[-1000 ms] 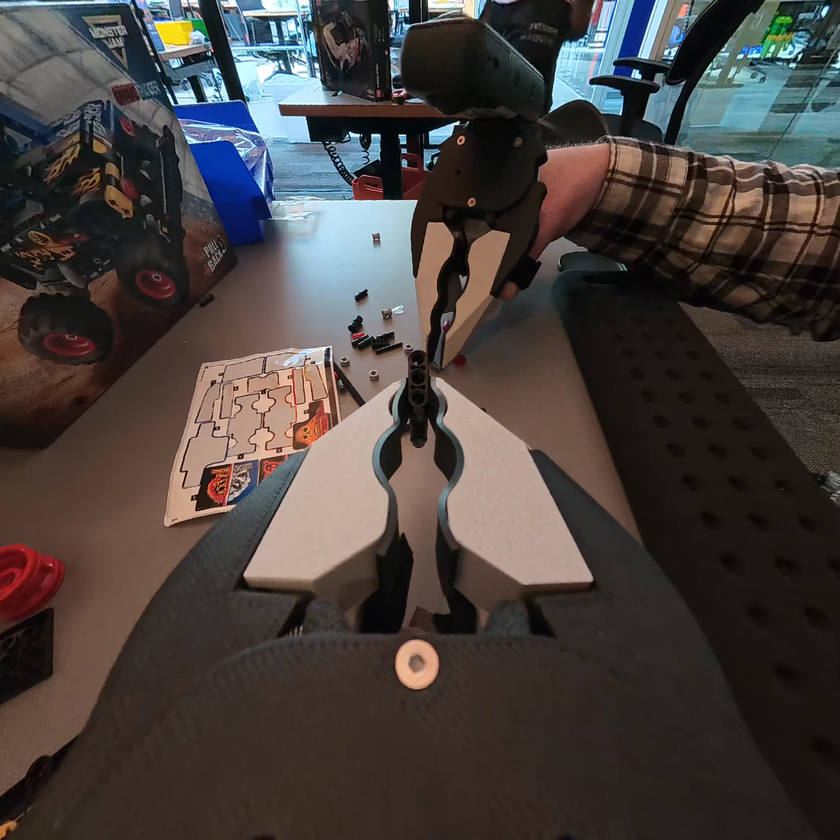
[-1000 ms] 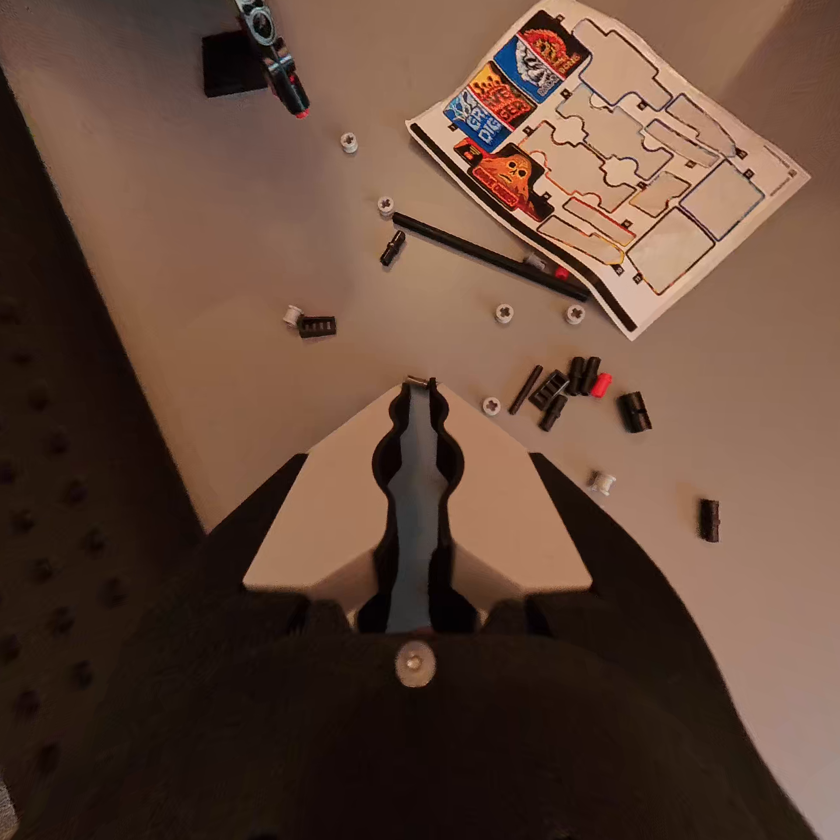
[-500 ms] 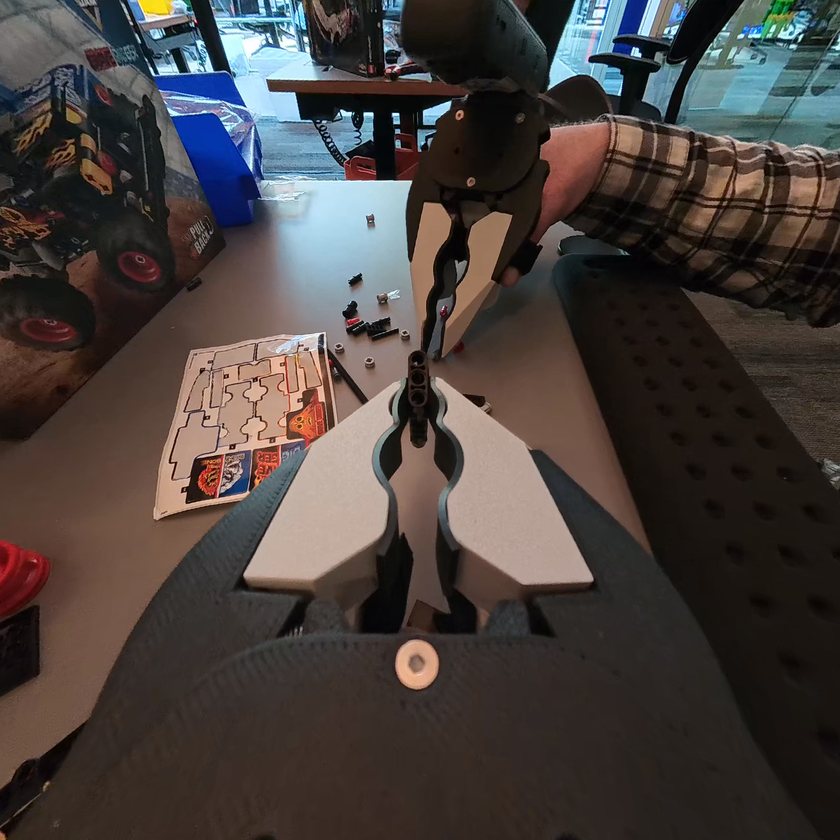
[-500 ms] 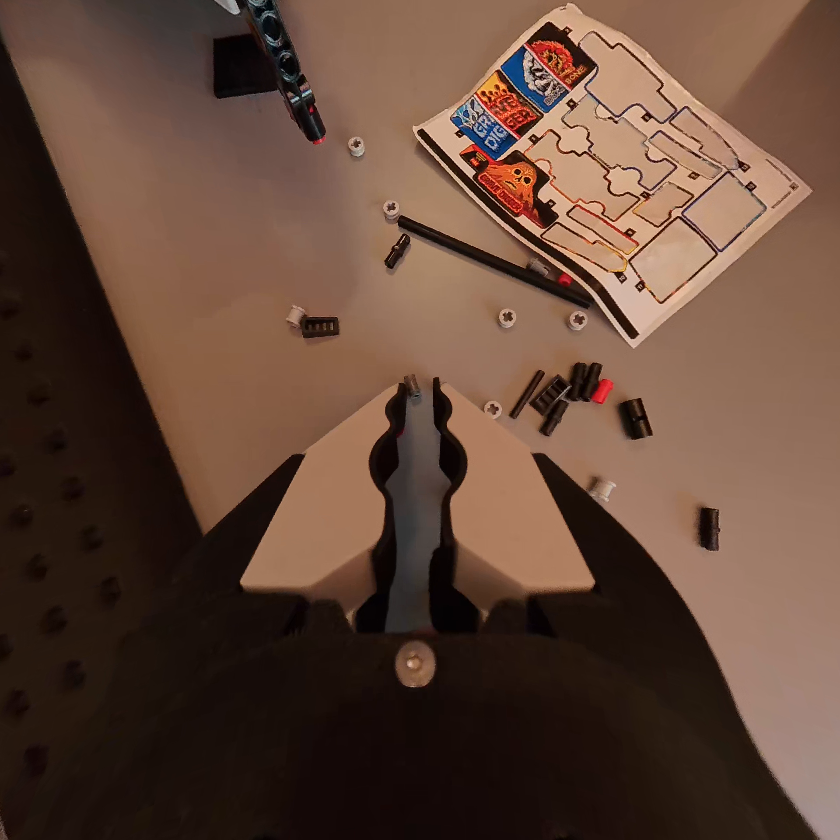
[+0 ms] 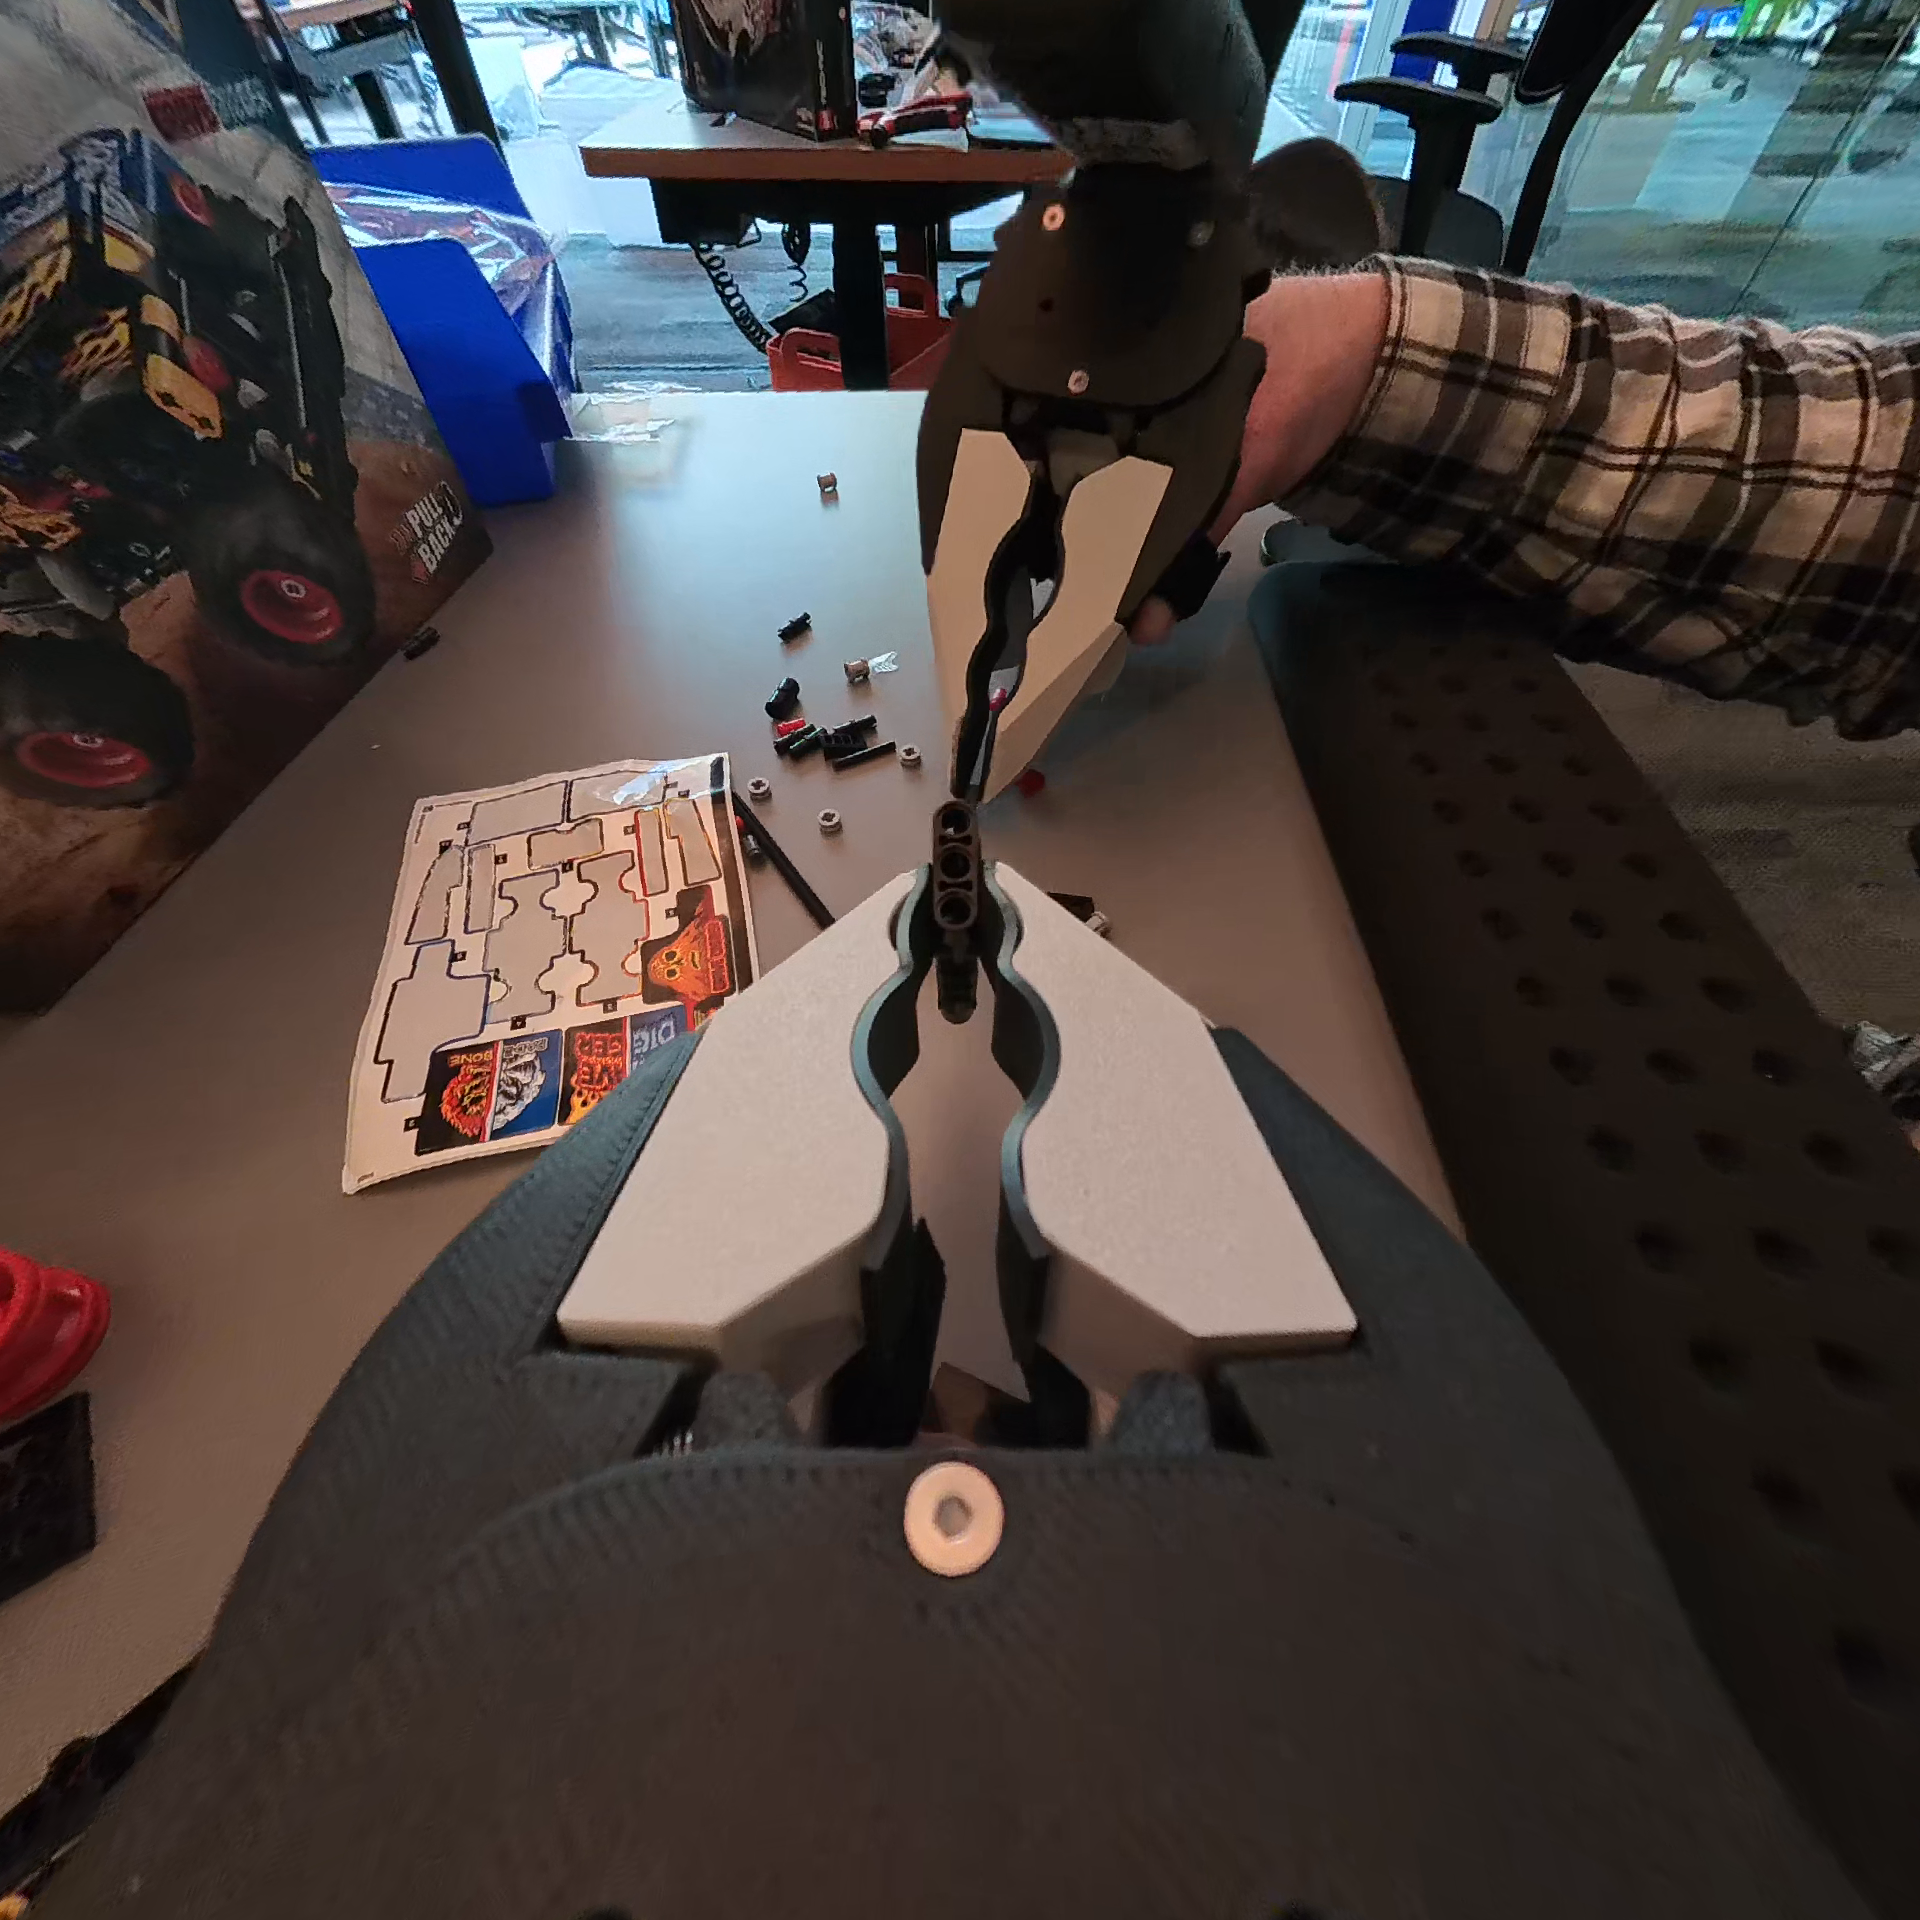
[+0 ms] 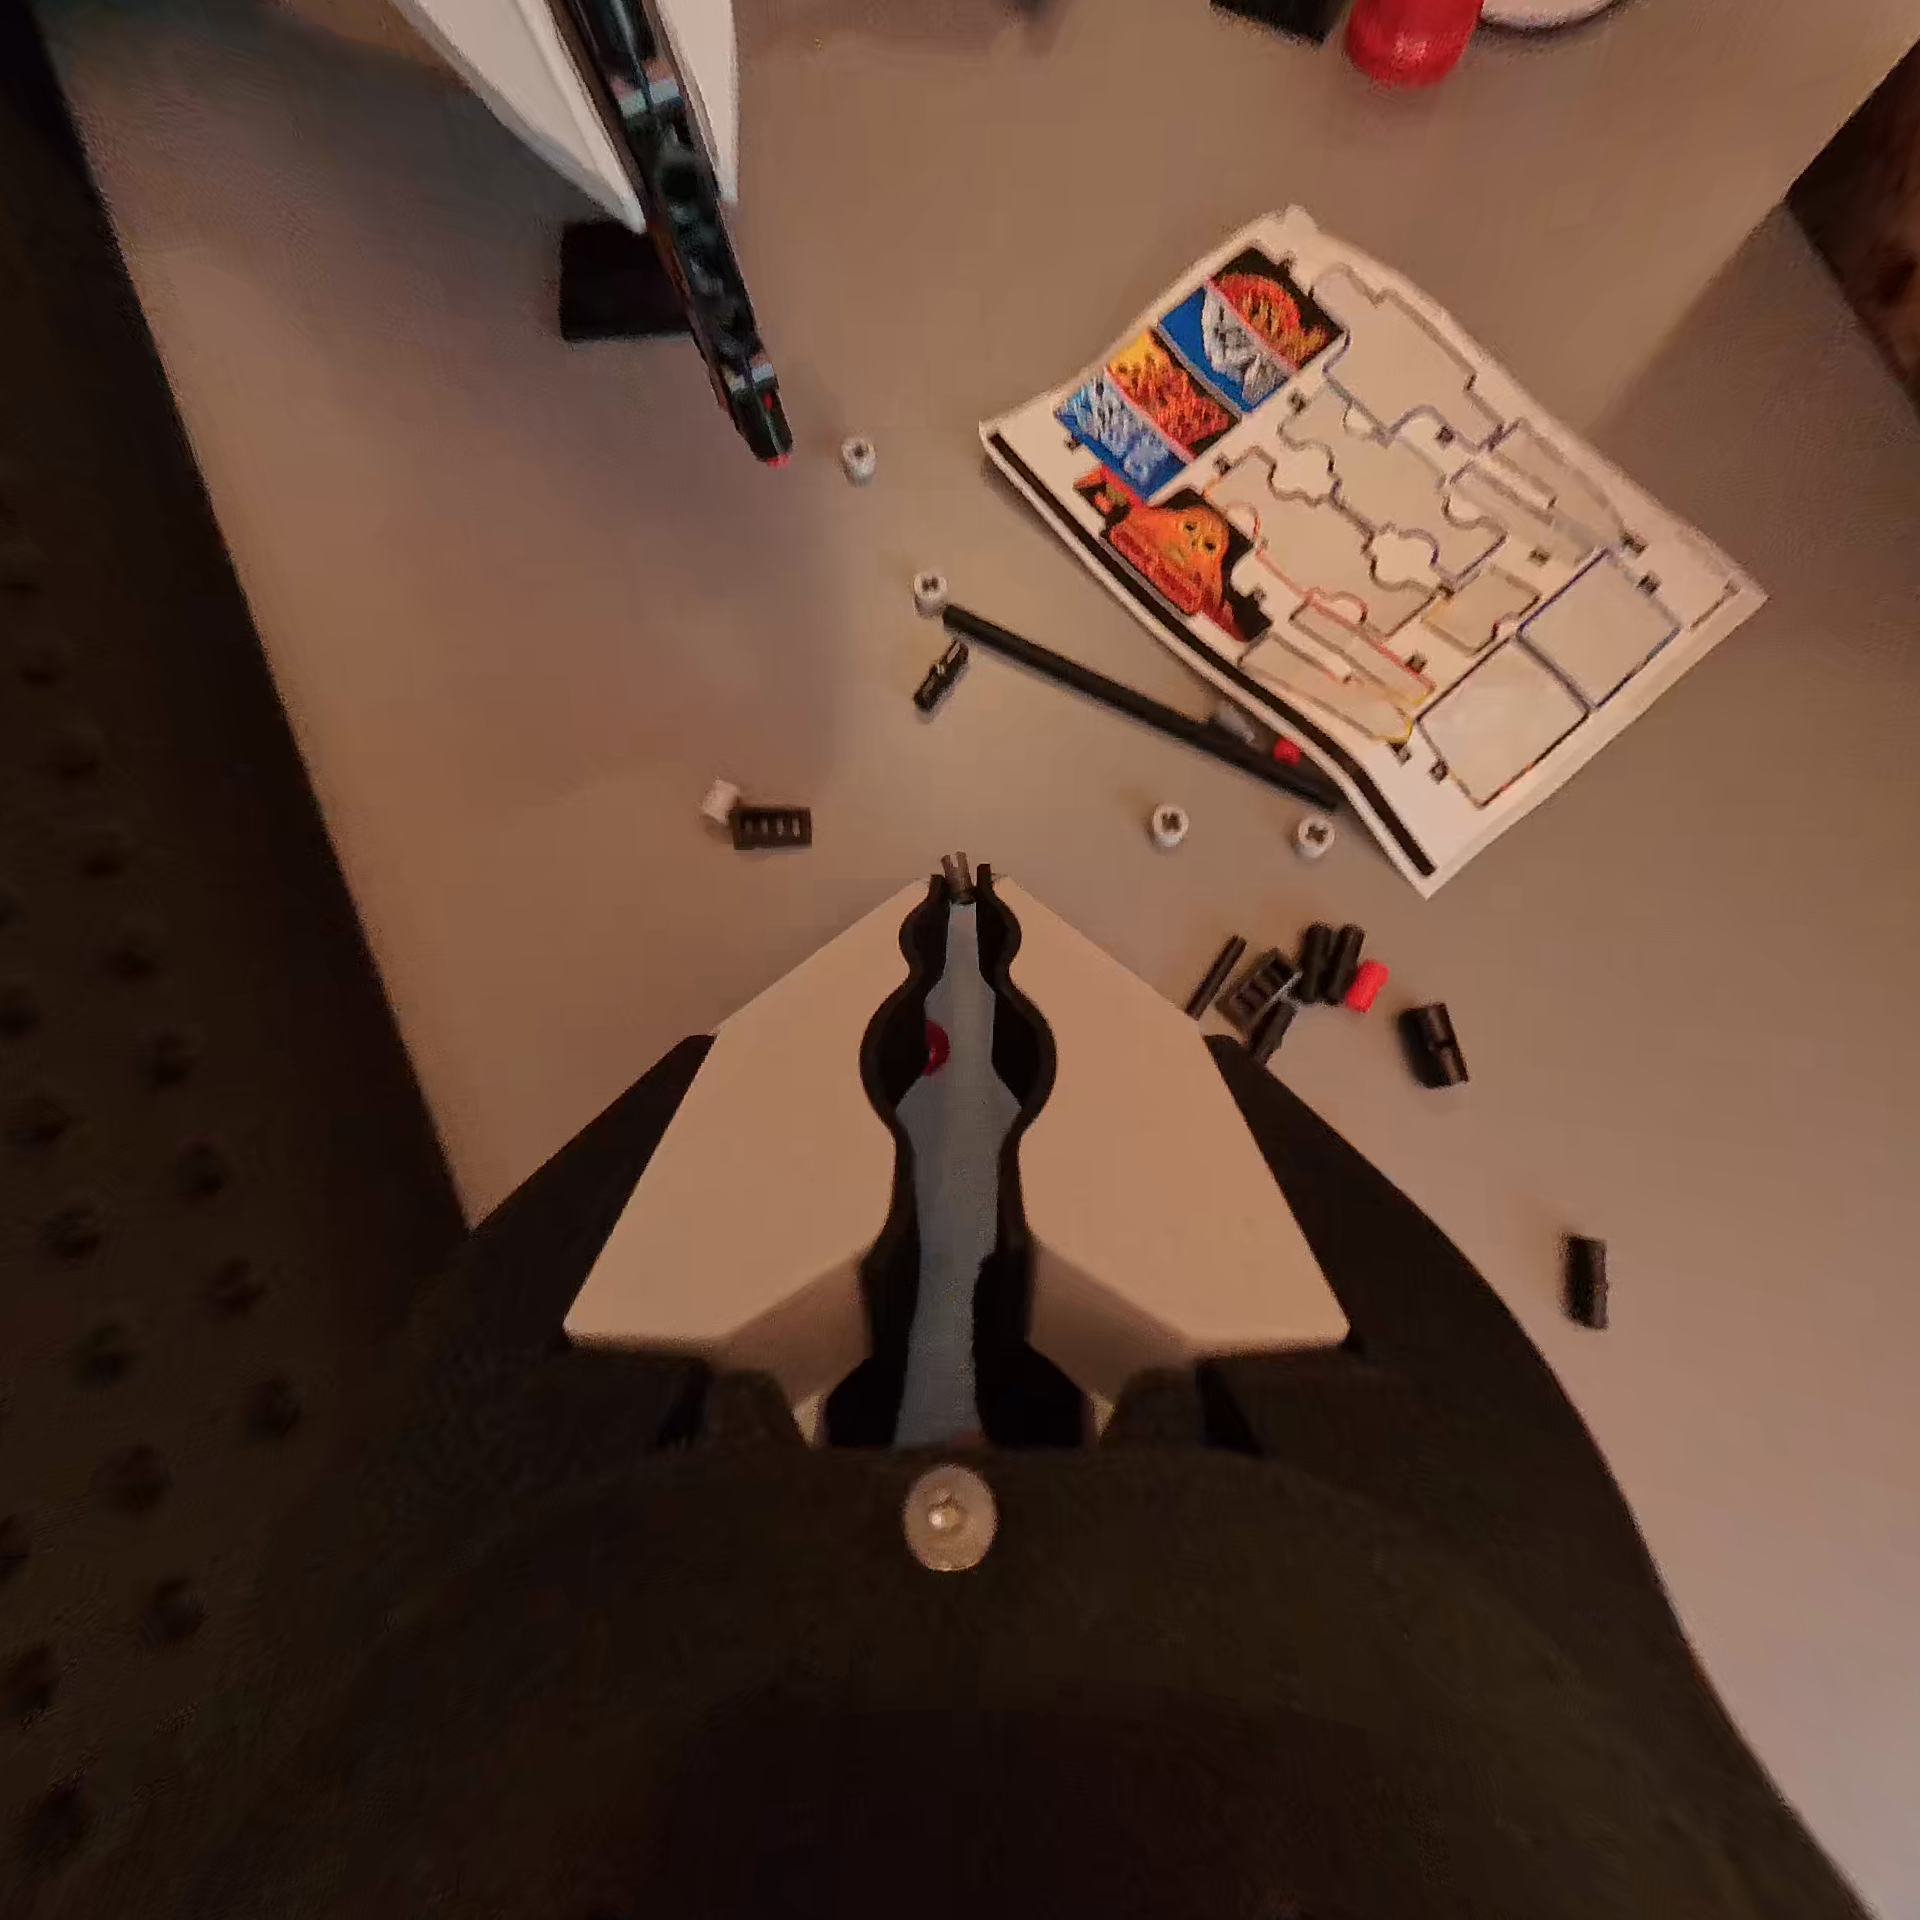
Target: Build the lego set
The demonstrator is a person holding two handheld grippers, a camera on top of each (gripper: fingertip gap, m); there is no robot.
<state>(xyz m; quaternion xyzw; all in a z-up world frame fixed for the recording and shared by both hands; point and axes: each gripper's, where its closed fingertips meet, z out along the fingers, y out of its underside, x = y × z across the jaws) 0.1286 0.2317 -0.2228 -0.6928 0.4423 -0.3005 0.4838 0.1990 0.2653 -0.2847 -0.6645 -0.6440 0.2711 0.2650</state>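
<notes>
My left gripper (image 5: 956, 896) is shut on a black holed beam (image 5: 954, 868) and holds it above the grey table (image 5: 665, 582). In the right wrist view the beam (image 6: 717, 301) comes in from the top left, with a red pin at its lower end. My right gripper (image 6: 961, 888) is shut on a small grey pin (image 6: 956, 871). In the left wrist view the right gripper (image 5: 971, 777) points down, its tip just beyond the beam's end. Loose small black, grey and red pieces (image 6: 1309, 977) lie on the table.
A sticker sheet (image 5: 561, 956) and a black axle (image 6: 1132, 707) lie left of the grippers. The set's box (image 5: 156, 416) stands at far left, a blue bin (image 5: 457, 312) behind it. A red wheel rim (image 5: 42, 1330) is at the left edge. A black perforated chair (image 5: 1610, 1039) borders the table's right side. The gap from one gripper's tips to the other's is roughly 11 centimeters. From my right tips it is roughly 6 centimeters to the black axle (image 6: 1132, 707); from my left, 11 centimeters. My left wrist view (image 5: 800, 879) looks at it from another angle.
The right gripper has lifted with the grey pin and drawn toward the beam. The left gripper and beam reach further into the right wrist view. Both stay shut.
</notes>
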